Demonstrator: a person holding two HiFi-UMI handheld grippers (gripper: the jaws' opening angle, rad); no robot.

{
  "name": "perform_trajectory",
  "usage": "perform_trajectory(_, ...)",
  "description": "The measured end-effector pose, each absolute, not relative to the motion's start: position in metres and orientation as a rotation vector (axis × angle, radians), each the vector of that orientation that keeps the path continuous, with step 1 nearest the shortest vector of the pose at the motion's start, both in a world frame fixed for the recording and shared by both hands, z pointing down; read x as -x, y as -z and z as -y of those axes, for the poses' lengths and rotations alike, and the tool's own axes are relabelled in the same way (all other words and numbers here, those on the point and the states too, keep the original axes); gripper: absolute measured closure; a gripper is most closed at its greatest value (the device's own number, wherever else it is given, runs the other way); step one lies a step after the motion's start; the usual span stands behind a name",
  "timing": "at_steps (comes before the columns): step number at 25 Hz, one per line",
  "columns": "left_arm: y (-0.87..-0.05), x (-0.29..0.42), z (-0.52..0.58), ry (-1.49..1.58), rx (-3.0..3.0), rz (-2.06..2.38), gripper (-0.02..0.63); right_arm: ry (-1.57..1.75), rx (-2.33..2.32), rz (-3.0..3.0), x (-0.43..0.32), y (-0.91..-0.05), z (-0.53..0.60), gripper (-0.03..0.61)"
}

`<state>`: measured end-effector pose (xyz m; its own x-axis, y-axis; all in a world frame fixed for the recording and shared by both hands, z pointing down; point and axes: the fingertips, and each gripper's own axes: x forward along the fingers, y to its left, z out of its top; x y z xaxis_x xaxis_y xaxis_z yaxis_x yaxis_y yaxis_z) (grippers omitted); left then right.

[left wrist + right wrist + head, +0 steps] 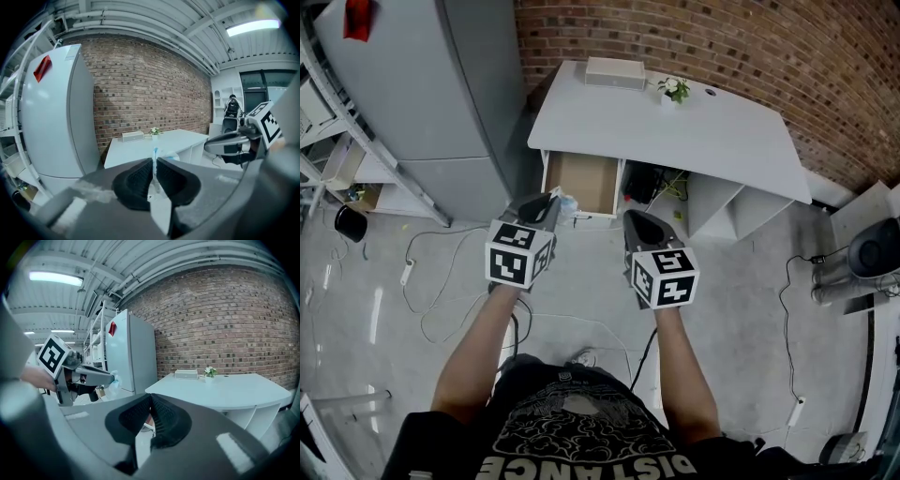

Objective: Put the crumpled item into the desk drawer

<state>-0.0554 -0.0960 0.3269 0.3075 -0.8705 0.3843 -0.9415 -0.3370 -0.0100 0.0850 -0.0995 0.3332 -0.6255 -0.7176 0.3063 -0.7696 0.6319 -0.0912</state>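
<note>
The crumpled item (566, 205) is a small pale wad with a touch of blue, pinched at the tips of my left gripper (551, 202). In the left gripper view it shows as a thin white-blue sliver (155, 154) between the shut pads of that gripper (154, 165). The white desk (722, 127) stands ahead, its brown-lined drawer (581, 181) pulled open just beyond the left gripper. My right gripper (638, 221) hovers beside it, shut, with nothing between its pads (150, 399). In the right gripper view the wad (114, 380) is also seen, at the left gripper's tip.
A tall grey fridge (441, 84) stands left of the desk. On the desktop are a white box (615, 71) and a small potted plant (673, 90). Cables (441, 300) trail over the concrete floor. Open shelves (727, 206) sit under the desk's right side.
</note>
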Motion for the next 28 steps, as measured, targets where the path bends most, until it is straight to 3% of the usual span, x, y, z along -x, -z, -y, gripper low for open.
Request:
perform_trajectory(17, -0.337, 0.087, 0.104, -0.473, -2.301, 1.733, 0.583, -0.309, -1.174, 2.641, -0.067, -0.343, 0.118, 0.574)
perform_trajectory(28, -0.356, 0.108, 0.167, -0.491, -2.321, 1.671, 0.584, -0.342, -1.210, 2.604, -0.046, -0.358, 0.177, 0.574)
